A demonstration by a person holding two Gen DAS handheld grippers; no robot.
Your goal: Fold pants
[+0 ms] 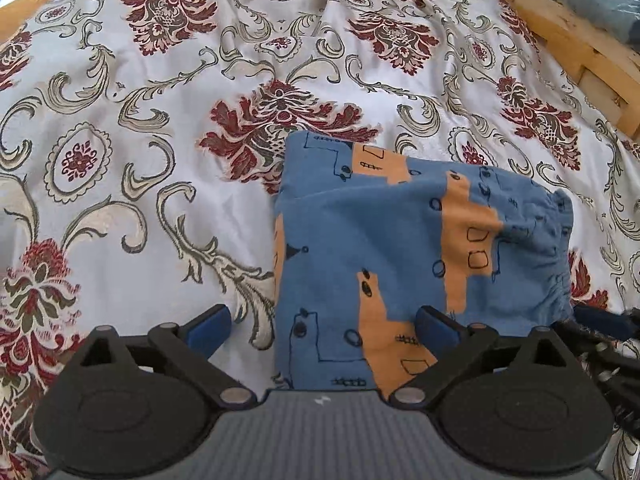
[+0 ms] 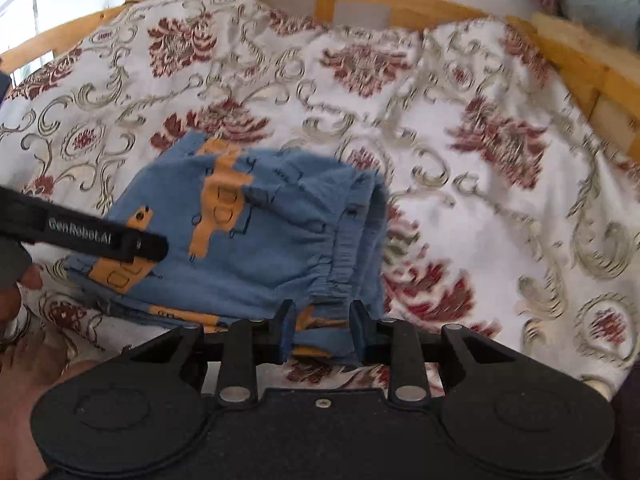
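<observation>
The pants (image 1: 400,248) lie folded on the bed (image 1: 140,160): soft, light, floppy. Left tool (image 1: 322,322) is spread; right tool (image 2: 322,330) half-closed around the waistband edge, best gripped there.

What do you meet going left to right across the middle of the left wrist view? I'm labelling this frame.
Floral bedspread → folded blue-and-orange pants → more bedspread → wooden bed frame at the right edge.
</observation>
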